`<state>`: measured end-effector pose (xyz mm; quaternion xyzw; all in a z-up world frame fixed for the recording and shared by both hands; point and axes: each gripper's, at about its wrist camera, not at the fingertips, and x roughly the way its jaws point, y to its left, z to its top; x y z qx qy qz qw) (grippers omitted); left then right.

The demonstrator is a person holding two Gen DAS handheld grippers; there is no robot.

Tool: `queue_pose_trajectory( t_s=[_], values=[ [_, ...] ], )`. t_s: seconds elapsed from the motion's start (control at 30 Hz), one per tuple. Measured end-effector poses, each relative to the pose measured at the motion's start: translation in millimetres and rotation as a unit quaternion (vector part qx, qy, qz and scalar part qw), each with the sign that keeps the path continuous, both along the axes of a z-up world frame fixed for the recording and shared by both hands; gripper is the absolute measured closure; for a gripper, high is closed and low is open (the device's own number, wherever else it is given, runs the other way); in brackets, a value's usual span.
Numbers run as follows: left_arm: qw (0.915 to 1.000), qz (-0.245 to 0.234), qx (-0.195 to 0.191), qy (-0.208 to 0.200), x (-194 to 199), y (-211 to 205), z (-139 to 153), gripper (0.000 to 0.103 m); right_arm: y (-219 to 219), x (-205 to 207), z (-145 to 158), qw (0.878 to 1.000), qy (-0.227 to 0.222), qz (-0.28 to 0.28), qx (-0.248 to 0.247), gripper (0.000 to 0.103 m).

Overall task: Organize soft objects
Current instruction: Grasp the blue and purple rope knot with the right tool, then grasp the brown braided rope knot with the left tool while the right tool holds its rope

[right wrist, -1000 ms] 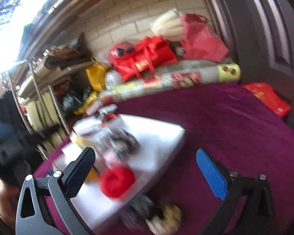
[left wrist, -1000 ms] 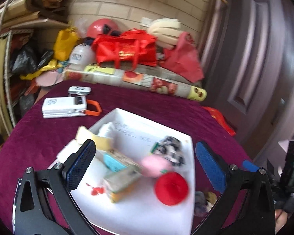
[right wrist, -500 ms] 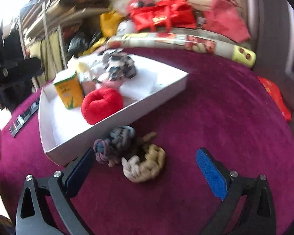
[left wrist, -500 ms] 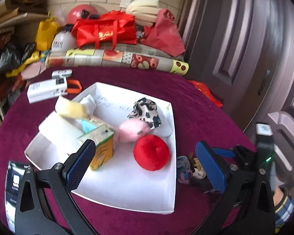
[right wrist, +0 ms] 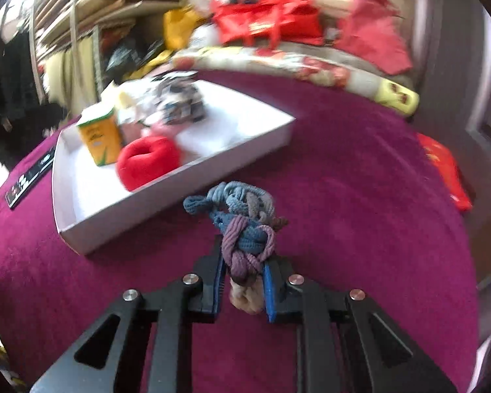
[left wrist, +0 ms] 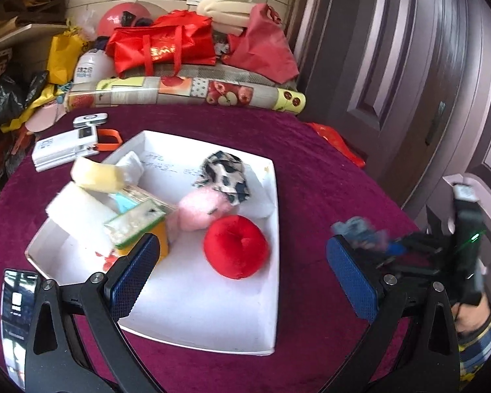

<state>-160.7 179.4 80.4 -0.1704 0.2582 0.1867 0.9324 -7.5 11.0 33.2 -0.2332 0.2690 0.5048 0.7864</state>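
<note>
The right tongs (right wrist: 244,290) are squeezed tight on a knotted rope toy (right wrist: 242,229) of blue, purple and tan cords, low in the middle of the right wrist view, just beside the white tray (right wrist: 180,193) on the purple tabletop (right wrist: 360,196). The left tongs (left wrist: 242,278) stand wide with nothing between them, above the tray, where a red plush (left wrist: 235,245), a pink plush (left wrist: 201,211) and a spotted cloth (left wrist: 224,177) lie.

Red plush (left wrist: 235,246), leopard-print cloth (left wrist: 224,177)
</note>
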Motion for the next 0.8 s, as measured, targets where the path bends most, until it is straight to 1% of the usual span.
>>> queue_pose_trajectory(
  t_s=[0.07,0.13,0.17,0.2,0.23,0.3,0.37,0.47,0.57,0.63,0.7,0.77,0.8],
  values=[
    [0.9999,-0.013,-0.001,0.008,10,-8,-2,0.0,-19,6,7,1.0,-0.012,-0.019,0.009,0.083],
    [0.9992,-0.032,0.001,0.024,24,-21,-6,0.0,-29,9,7,1.0,-0.012,-0.018,0.003,0.082],
    [0.9987,-0.038,0.002,0.033,30,-26,-7,0.0,-33,9,4,1.0,-0.014,-0.017,-0.001,0.079],
    [0.9979,-0.045,0.007,0.047,38,-33,-10,0.0,-36,8,1,1.0,-0.019,-0.018,-0.008,0.068],
    [0.9974,-0.048,0.01,0.053,42,-36,-11,0.0,-41,7,0,0.999,-0.024,-0.022,-0.008,0.049],
    [0.9963,-0.053,0.023,0.064,49,-45,-14,0.0,-52,6,-2,0.999,-0.03,-0.027,0.008,0.028],
    [0.9953,-0.059,0.025,0.073,56,-48,-17,0.0,-64,5,0,0.998,-0.036,-0.037,0.029,0.028],
    [0.9942,-0.069,0.019,0.081,62,-50,-21,0.0,-72,10,2,0.998,-0.029,-0.043,0.036,0.028],
    [0.993,-0.073,0.024,0.09,69,-56,-26,0.0,-69,14,0,0.998,-0.022,-0.042,0.038,0.028],
    [0.9917,-0.078,0.026,0.098,79,-60,-28,0.0,-60,20,-6,0.998,-0.015,-0.044,0.033,0.028],
    [0.9896,-0.088,0.033,0.109,92,-66,-30,0.0,-49,32,-12,0.998,0.01,-0.053,0.008,0.028],
    [0.9861,-0.104,0.039,0.124,107,-73,-32,0.0,-43,41,-15,0.998,0.031,-0.057,-0.002,0.029],
    [0.9836,-0.114,0.045,0.133,115,-79,-35,0.0,-42,44,-18,0.998,0.041,-0.057,-0.007,0.046]
  ],
)
